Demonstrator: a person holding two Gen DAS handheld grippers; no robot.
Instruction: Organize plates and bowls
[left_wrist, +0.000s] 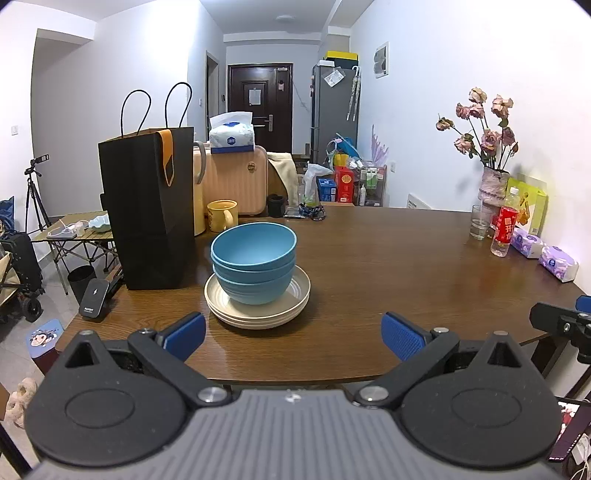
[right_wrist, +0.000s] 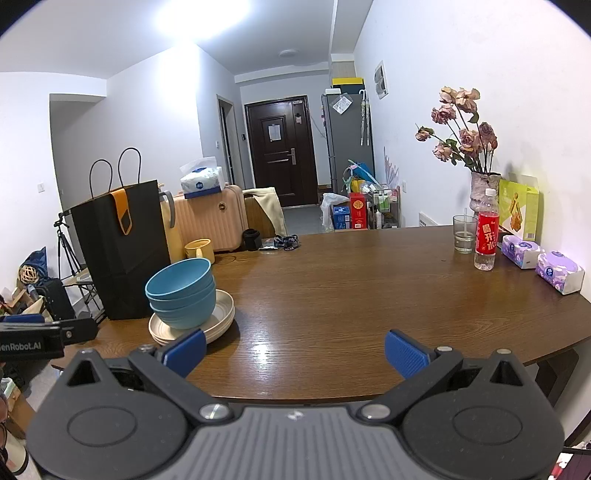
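Three nested blue bowls (left_wrist: 254, 266) stand on a stack of cream plates (left_wrist: 258, 310) on the brown wooden table (left_wrist: 388, 266). My left gripper (left_wrist: 293, 338) is open, a short way in front of the stack, with nothing between its blue pads. In the right wrist view the same blue bowls (right_wrist: 181, 291) and cream plates (right_wrist: 218, 321) sit at the left. My right gripper (right_wrist: 294, 354) is open over the table's near edge, to the right of the stack, holding nothing.
A black paper bag (left_wrist: 149, 206) stands just left of the stack, a yellow mug (left_wrist: 221, 216) behind it. At the table's right end are a vase of flowers (right_wrist: 480, 192), a glass (right_wrist: 463, 233), a red-labelled bottle (right_wrist: 485, 236) and tissue packs (right_wrist: 559, 271).
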